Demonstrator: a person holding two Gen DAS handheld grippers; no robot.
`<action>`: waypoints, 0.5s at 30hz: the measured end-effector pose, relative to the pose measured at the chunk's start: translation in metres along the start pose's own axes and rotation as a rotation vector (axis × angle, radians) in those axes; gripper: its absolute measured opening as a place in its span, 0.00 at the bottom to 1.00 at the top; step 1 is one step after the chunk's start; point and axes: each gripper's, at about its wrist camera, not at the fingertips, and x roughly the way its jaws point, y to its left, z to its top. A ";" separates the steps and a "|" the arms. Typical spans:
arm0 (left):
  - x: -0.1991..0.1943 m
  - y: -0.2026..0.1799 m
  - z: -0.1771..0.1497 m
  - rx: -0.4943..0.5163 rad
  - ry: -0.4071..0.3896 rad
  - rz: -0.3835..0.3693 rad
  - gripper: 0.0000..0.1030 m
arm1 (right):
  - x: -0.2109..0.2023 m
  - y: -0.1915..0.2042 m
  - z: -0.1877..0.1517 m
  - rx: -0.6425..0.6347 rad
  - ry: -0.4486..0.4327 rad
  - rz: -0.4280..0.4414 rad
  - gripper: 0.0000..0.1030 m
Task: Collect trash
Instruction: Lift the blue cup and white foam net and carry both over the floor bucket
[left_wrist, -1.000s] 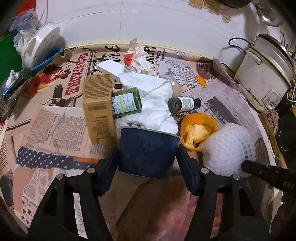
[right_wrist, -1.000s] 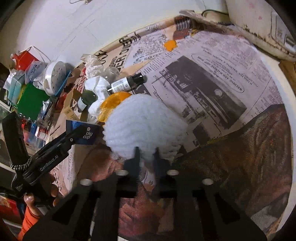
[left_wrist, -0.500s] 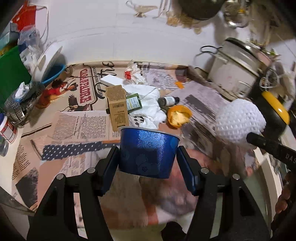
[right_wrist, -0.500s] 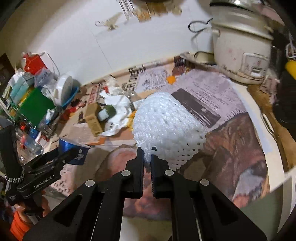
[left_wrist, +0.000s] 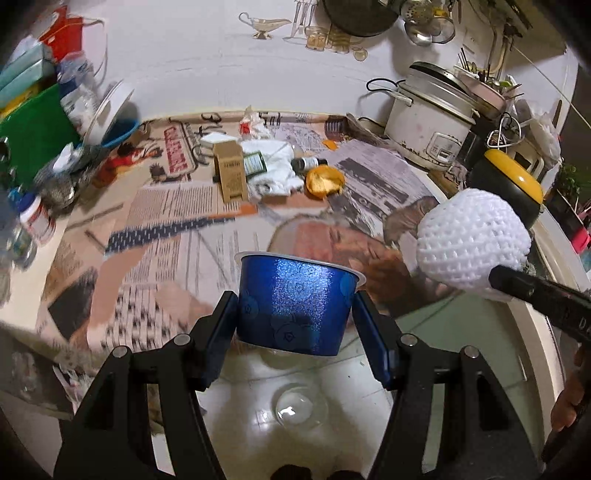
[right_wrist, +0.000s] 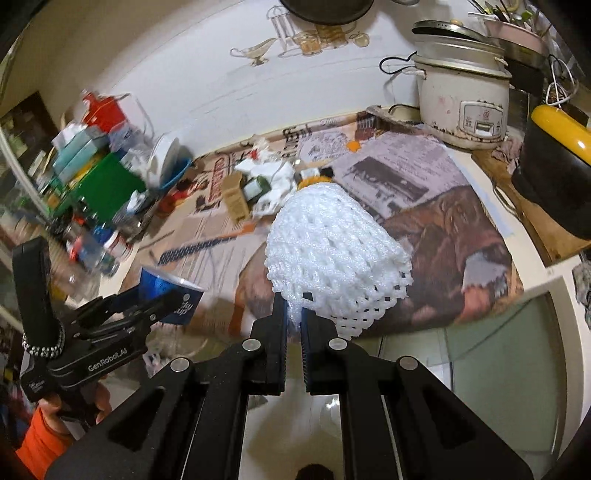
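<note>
Blue and glittery, the cup (left_wrist: 295, 302) sits clamped between the half-open jaws of the left gripper (left_wrist: 293, 325), carried above the table edge (left_wrist: 546, 236). The right gripper (right_wrist: 293, 314), jaws nearly shut, pinches only the rim of a white foam net (right_wrist: 332, 251) beside it. That thin hold could slip in a quick swing, dropping the net; squeezing might buckle the cup.

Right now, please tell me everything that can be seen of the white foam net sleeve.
The white foam net sleeve is a soft mesh of open diamond holes, puffed into a rounded dome with a loose frayed lower edge. It hangs clear of the newspaper-covered table, pinched at its lower edge by the shut right gripper. Nothing else touches it.
</note>
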 end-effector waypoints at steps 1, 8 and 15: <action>-0.002 -0.003 -0.007 -0.012 0.004 0.003 0.61 | -0.002 -0.001 -0.006 -0.007 0.010 0.006 0.06; -0.006 -0.030 -0.063 -0.115 0.044 0.021 0.61 | -0.009 -0.019 -0.055 -0.065 0.092 0.067 0.06; 0.017 -0.050 -0.123 -0.197 0.094 0.076 0.61 | 0.017 -0.048 -0.105 -0.112 0.206 0.088 0.06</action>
